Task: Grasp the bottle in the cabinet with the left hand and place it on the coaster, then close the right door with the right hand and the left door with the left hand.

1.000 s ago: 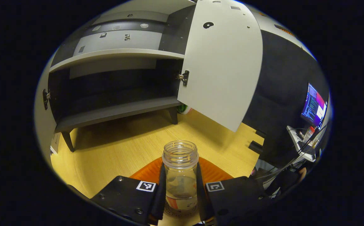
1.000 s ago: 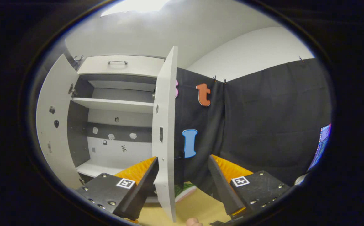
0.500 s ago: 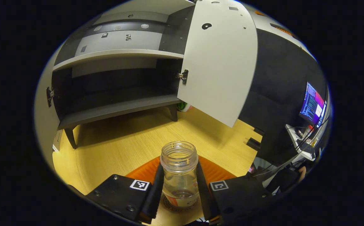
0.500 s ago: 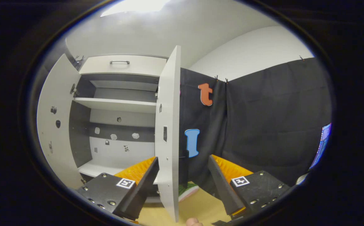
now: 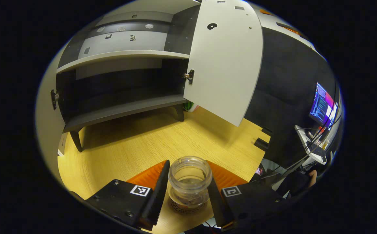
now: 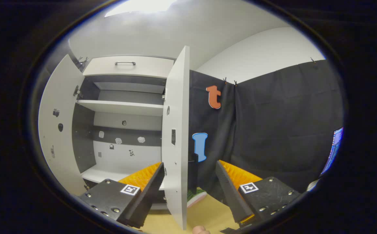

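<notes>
In the left gripper view, the left gripper (image 5: 188,195) is low over the table, and its two fingers stand apart on each side of the bottle (image 5: 190,182). There is a thin gap on each side, so the fingers have let go and do not press on the glass. The bottle is clear, has no cap, and stands upright on the round coaster (image 5: 188,206), whose rim peeks out under it. The coaster lies close to the near edge of the wooden table (image 5: 136,143). Past the bottle, the table is bare wood all the way to the cabinet (image 5: 120,81), so there is lots of open room there. The cabinet stands on short legs, with a dark open space under its shelf. The right door (image 5: 225,61) swings out wide, and its bottom corner hangs over the table. In the right gripper view, the right gripper (image 6: 190,191) is spread open, holding nothing. The thin front edge of the right door (image 6: 177,136) stands between its fingers, a bit nearer to one of them. The left door (image 6: 56,126) is open wide too, far off to the side. A screen (image 5: 323,104) glows far away past the black cloth.
</notes>
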A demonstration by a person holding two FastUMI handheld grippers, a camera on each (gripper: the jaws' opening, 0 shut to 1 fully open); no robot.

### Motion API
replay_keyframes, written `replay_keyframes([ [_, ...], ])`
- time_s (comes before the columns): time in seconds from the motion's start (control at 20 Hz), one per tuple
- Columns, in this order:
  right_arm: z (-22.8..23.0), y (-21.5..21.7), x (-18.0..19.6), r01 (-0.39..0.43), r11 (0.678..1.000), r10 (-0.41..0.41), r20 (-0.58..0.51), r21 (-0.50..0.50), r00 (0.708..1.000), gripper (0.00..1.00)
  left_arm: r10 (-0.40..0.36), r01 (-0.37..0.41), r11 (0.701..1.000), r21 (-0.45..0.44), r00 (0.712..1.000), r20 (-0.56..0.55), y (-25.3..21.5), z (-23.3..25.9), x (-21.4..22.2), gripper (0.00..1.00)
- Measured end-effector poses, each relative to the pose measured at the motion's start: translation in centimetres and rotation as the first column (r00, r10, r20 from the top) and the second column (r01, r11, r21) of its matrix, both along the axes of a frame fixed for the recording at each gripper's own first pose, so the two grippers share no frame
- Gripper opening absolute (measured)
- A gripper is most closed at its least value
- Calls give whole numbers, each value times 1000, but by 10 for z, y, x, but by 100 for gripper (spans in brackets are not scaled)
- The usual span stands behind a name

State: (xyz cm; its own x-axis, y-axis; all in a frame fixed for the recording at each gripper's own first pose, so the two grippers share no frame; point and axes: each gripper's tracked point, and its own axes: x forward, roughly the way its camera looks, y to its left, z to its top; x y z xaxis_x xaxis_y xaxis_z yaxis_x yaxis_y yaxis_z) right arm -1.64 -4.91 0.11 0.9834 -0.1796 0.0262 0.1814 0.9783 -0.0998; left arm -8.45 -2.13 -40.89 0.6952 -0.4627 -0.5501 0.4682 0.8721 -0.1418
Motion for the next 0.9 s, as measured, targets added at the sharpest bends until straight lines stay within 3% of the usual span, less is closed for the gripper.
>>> replay_keyframes([
  [0.1, 0, 0, 0, 0, 1000, 0, 1, 0, 1000, 94, -4, 4, 1000, 0, 1000, 1, -1, 2, -1, 66],
  [0.6, -2, -7, -2, 8, 1000, -8, -3, 2, 1000, 96, -30, 30, 999, -15, 998, 50, -11, 25, -4, 66],
  [0.9, -5, -9, -1, 13, 1000, -13, -7, 5, 1000, 93, -49, 56, 997, -53, 991, 125, -16, 68, -1, 67],
])
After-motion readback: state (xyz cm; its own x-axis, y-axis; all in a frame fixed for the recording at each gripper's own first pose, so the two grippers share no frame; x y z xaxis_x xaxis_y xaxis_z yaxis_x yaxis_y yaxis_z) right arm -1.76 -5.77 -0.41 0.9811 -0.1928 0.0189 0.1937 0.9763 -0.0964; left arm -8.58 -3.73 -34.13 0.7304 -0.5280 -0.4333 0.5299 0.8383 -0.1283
